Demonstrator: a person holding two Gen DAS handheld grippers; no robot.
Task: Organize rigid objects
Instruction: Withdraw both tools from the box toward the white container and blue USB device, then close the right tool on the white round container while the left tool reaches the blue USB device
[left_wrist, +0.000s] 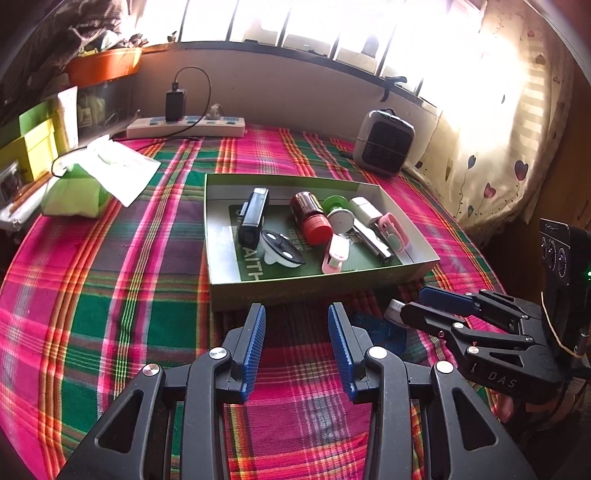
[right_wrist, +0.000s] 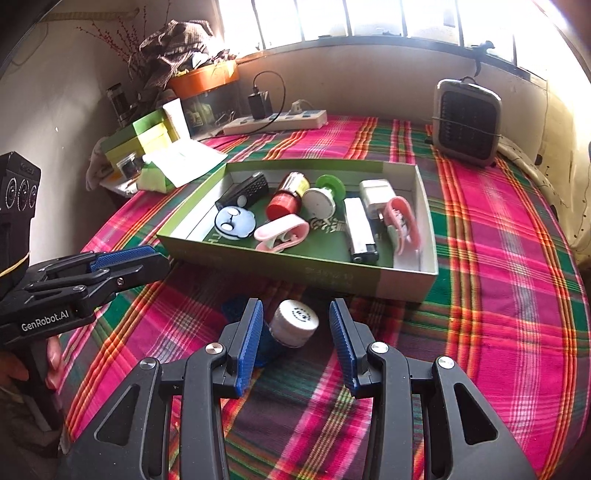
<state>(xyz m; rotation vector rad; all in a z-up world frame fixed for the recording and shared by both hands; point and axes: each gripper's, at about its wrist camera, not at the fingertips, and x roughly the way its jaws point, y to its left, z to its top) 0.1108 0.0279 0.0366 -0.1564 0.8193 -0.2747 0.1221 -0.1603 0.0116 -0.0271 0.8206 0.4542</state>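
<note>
Nearest to my right camera is the right gripper (right_wrist: 295, 332), its blue pads apart, and a small jar (right_wrist: 293, 326) with a white lid lies on its side between them; the pads do not press on it, though the left pad stands just beside the jar's dark blue body. I see the same jar only partly in the left view, behind the right gripper's fingers. My left gripper (left_wrist: 297, 332) also has its pads apart with nothing between them, only the cloth (left_wrist: 110, 295) below, a plaid of pink, green and orange that covers the whole surface. Just beyond both grippers stands the box (right_wrist: 295, 271), green outside and shallow, resting on the cloth. Inside it I see a black device (left_wrist: 253, 218) at the left, a red bottle (left_wrist: 310, 218) lying near the middle, a silver lighter (right_wrist: 360, 230) toward the right, a white plug (right_wrist: 376, 192) behind it, two pink clips (right_wrist: 282, 234), a green spool (right_wrist: 327, 195) and a round blue piece (right_wrist: 234, 223) with two white spots. Behind the box, by the wall, a grey heater (right_wrist: 467, 122) stands at the right and a power strip (right_wrist: 277, 120) with a black charger at the left. At the left edge of the right view, a hand (right_wrist: 22, 363) holds the left gripper's handle.
</note>
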